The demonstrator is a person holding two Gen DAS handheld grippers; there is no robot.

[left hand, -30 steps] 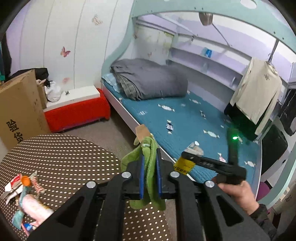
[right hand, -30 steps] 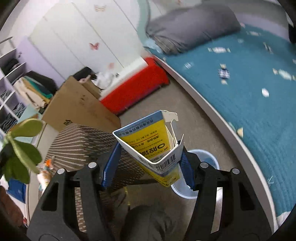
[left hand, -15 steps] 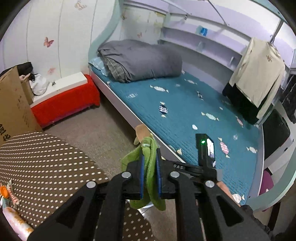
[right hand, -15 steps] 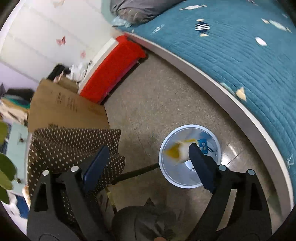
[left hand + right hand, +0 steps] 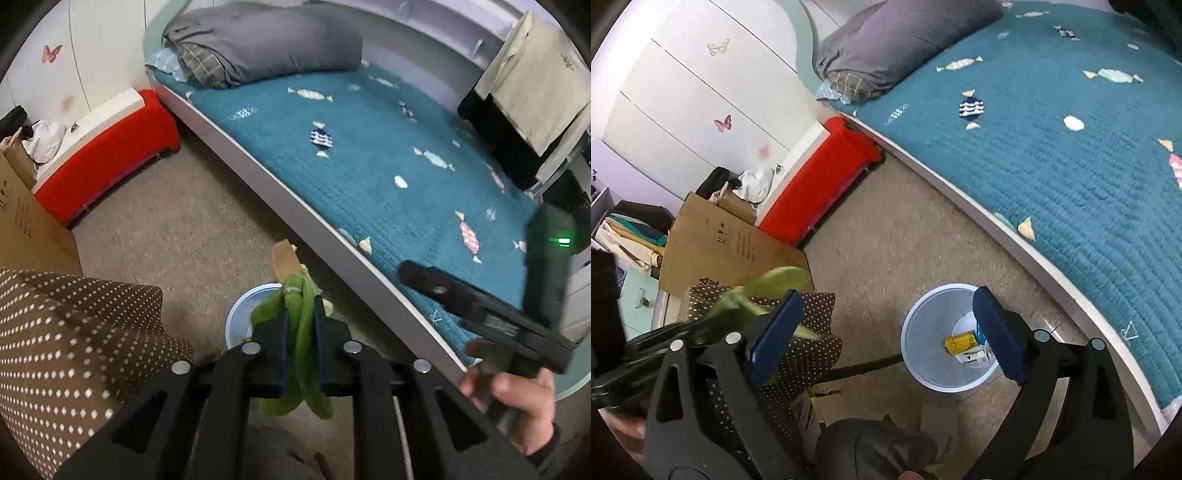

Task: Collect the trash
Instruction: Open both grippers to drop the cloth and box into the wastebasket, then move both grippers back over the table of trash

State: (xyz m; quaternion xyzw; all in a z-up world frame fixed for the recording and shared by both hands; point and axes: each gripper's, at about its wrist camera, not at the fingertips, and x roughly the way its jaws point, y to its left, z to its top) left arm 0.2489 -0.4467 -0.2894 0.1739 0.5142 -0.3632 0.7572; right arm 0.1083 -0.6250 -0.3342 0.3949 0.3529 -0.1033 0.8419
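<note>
Left gripper [image 5: 299,343] pinches a green rag [image 5: 303,332] over the bin [image 5: 945,339]; it's soft, limp, light, held mid-fold. Right gripper [image 5: 886,332] gapes wide, empty.

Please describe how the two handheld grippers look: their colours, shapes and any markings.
Both are black, with angular arms and round silver bolts. The left gripper has thin blue pads on its fingers. The right gripper has thicker dark-blue pads. Seen from the left wrist, its body carries a green light, and a bare hand with a dark cuff grips it.
</note>
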